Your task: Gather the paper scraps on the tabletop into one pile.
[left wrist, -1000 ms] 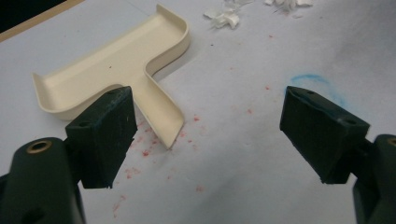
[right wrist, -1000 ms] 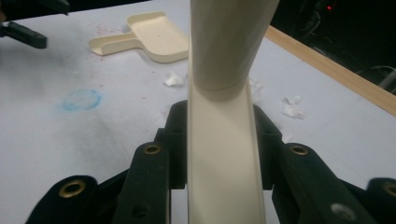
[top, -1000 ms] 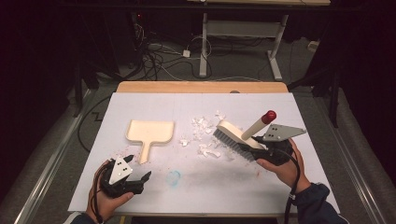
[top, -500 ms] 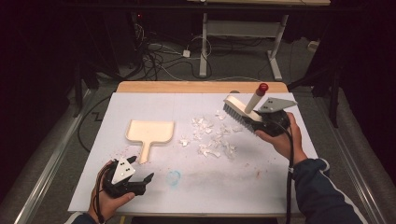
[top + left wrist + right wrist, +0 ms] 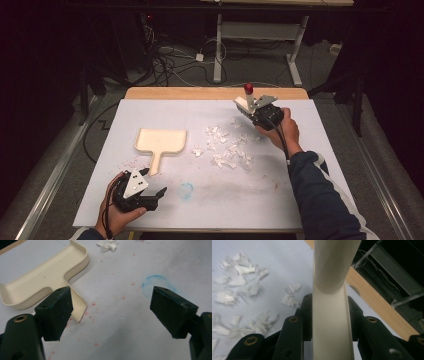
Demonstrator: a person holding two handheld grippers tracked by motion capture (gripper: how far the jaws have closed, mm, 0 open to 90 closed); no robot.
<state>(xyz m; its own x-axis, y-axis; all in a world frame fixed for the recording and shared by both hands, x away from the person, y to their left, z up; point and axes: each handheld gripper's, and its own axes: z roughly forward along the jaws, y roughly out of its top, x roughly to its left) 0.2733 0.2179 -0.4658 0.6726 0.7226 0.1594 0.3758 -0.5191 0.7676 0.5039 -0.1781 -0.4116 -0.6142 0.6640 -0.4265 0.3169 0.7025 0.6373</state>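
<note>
Carried back from the middle of the table, the brush [image 5: 246, 102] now hangs at the far right edge of the scraps [image 5: 226, 147], its red-tipped handle pointing up. The right gripper [image 5: 261, 114] is clamped tight on that cream handle [image 5: 332, 315], jaws pressed to both sides. The left gripper [image 5: 150, 197] waits near the front edge, jaws spread wide and holding nothing, the dustpan [image 5: 161, 142] handle just ahead of one jaw in the left gripper view. The work appears to be at the start of a sweeping stroke. Next, the bristles likely need lowering behind the paper and drawing toward the dustpan, which the free claw may have to steady.
</note>
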